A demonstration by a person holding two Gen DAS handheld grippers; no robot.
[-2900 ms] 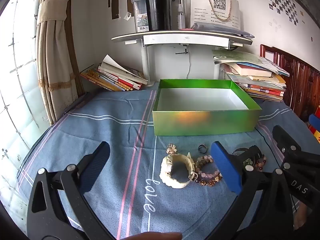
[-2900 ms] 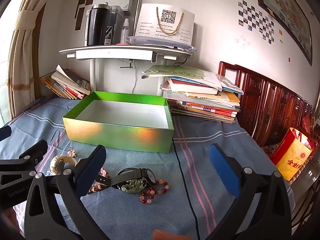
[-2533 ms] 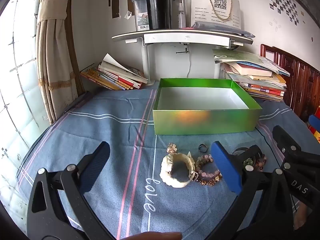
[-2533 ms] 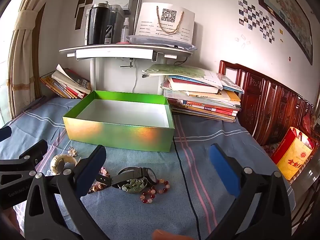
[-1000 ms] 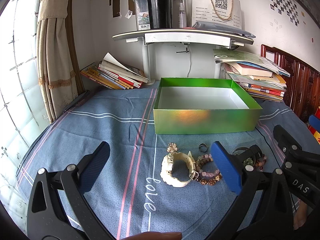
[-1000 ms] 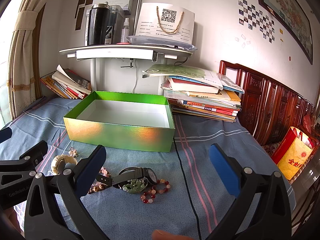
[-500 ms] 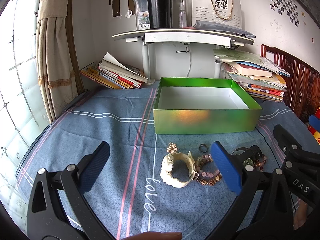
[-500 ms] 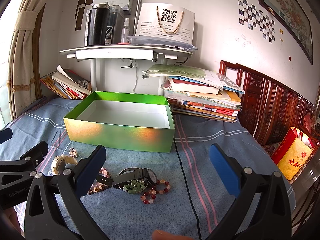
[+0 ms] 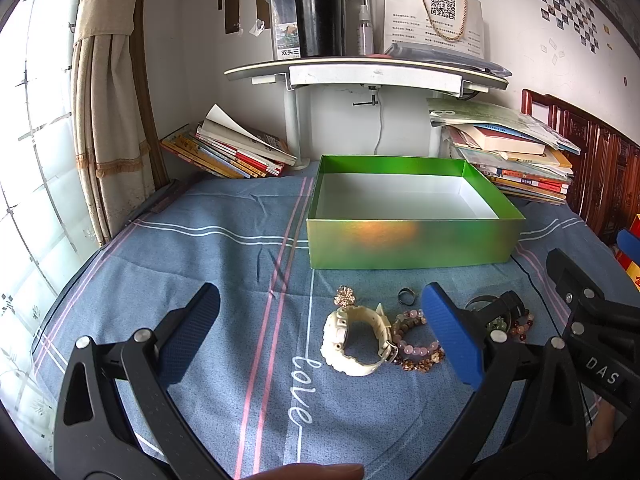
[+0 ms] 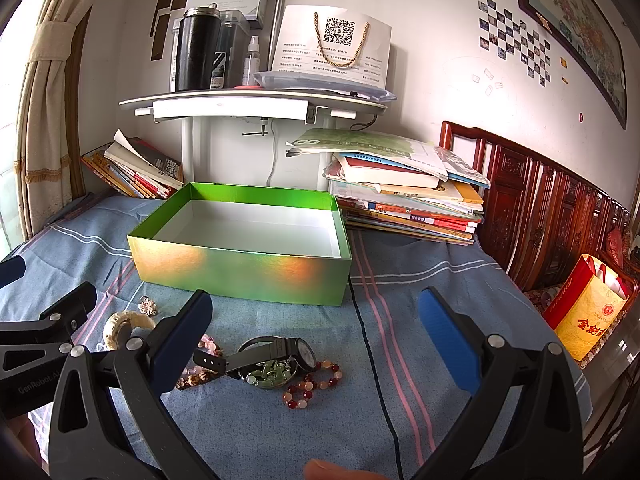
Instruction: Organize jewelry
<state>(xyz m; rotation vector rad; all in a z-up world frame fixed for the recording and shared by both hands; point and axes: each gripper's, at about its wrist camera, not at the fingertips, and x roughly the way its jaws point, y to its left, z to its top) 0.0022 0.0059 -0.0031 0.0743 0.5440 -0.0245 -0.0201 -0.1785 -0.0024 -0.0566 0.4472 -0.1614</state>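
Left wrist view: two hand-held grippers are hovering over a blue striped cloth (image 9: 208, 264) where a small heap of jewelry is waiting beside one green box (image 9: 408, 240). The left gripper (image 9: 320, 332) is standing spread wide with nothing between its blue pads, and the right gripper (image 10: 312, 340) is likewise standing released and empty, its jaws far apart. One cream-white watch (image 9: 356, 340) is lying on the cloth just in front of the box, touching a cluster of pink and brown bead bracelets (image 9: 416, 344); their exact number cannot be told, as one pad is partly covering them. One gold flower brooch (image 9: 346, 295) and one dark ring (image 9: 407, 295) are lying between that cluster and the box wall.

Right wrist view: one black watch (image 10: 276, 354) is resting across a round piece with green stones (image 10: 268, 376), and one red-and-orange bead bracelet (image 10: 314, 386) is curling just beside them. The box, open and white inside, is holding no visible jewelry. Two stacks of books are flanking it, one leaning stack (image 10: 132, 172) at the far left and one flat stack (image 10: 408, 196) at the far right, with one white shelf (image 10: 256, 104) standing behind. One black cable (image 10: 372, 352) is running across the cloth beside the bracelets.
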